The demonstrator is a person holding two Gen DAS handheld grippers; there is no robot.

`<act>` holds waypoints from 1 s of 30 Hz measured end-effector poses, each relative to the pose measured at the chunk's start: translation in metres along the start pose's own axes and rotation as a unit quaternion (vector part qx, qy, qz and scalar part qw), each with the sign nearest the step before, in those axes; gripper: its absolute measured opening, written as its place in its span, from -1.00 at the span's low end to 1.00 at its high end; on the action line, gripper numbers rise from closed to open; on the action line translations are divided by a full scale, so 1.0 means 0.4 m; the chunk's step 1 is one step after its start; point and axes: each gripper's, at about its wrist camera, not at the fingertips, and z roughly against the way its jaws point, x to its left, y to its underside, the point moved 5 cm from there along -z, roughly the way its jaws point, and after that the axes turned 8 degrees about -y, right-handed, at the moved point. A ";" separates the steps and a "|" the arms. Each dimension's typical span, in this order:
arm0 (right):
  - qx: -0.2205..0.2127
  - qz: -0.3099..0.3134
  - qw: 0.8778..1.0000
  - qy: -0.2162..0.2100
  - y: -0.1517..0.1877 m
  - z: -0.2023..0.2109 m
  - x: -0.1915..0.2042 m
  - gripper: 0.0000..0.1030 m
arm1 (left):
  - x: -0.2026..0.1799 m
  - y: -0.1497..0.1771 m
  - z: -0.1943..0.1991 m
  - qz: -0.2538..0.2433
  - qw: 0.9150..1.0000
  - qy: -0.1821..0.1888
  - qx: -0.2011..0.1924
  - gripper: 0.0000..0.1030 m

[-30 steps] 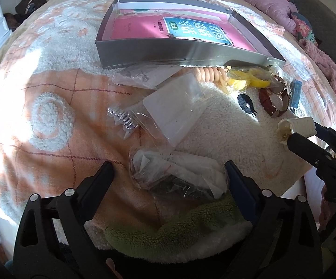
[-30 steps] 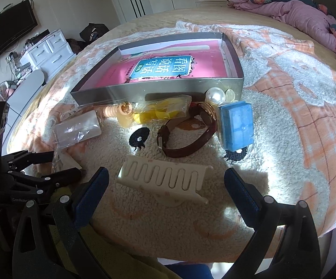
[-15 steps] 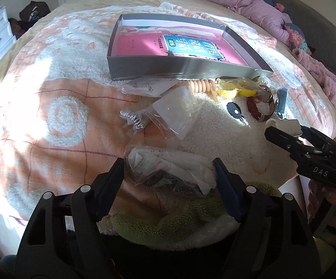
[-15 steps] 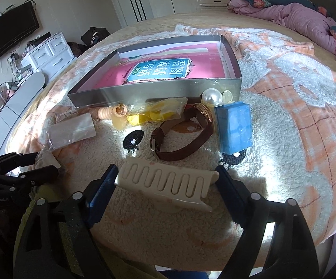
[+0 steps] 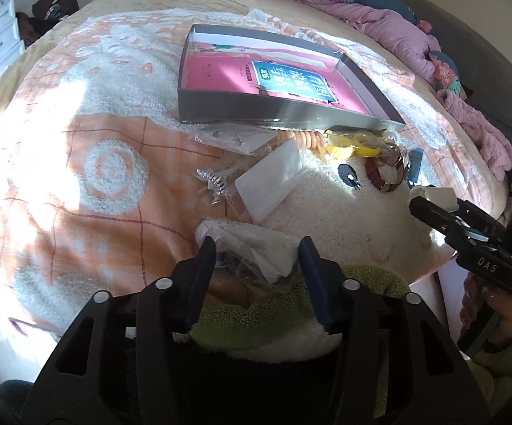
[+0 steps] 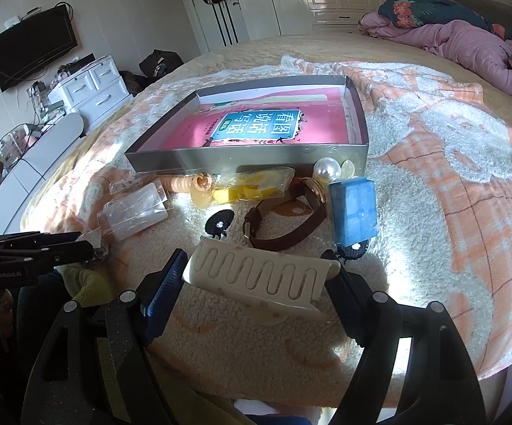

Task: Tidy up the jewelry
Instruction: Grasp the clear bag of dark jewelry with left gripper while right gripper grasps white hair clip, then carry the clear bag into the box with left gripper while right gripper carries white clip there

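On the fluffy orange-and-white blanket lies a crumpled clear plastic bag with dark jewelry inside. My left gripper is closing, and its pads press the bag from both sides. A cream hair claw clip sits across my right gripper, which is shut on its two ends. A grey box with a pink book in it stands further back. Between the box and the grippers lie a brown strap, a blue case, a pearl, yellow pieces in a bag and an orange spiral tie.
A flat clear packet and a small bagged clip lie left of centre. A purple quilt is bunched at the far right of the bed. White drawers stand beyond the bed's left side. The bed edge runs just below both grippers.
The left jaws have closed in onto the plastic bag and squeezed it narrower. The right jaws closed onto the cream clip's ends, then held still.
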 end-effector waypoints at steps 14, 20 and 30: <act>-0.005 -0.006 1.000 -0.017 -0.012 0.000 0.012 0.47 | -0.015 -0.013 -0.070 -0.054 0.998 -0.022 0.022 0.15; -0.016 -0.001 1.000 -0.024 -0.036 0.018 0.021 0.47 | 0.000 -0.045 -0.012 -0.039 0.999 -0.002 -0.006 -0.40; -0.042 0.008 0.998 -0.036 -0.096 0.042 0.037 0.47 | 0.033 -0.078 0.064 -0.015 0.999 0.008 -0.033 -0.43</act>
